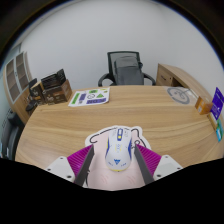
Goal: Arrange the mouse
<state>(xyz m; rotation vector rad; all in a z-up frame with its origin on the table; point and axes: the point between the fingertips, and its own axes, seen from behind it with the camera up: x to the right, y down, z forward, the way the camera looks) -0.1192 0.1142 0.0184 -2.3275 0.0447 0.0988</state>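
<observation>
Gripper view, mouse (116, 150) lengthwise between claw (114, 166) fingers

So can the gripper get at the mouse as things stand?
Probably yes: the white mouse already sits on the wooden table between the open gripper fingers, with nothing in the way.
</observation>
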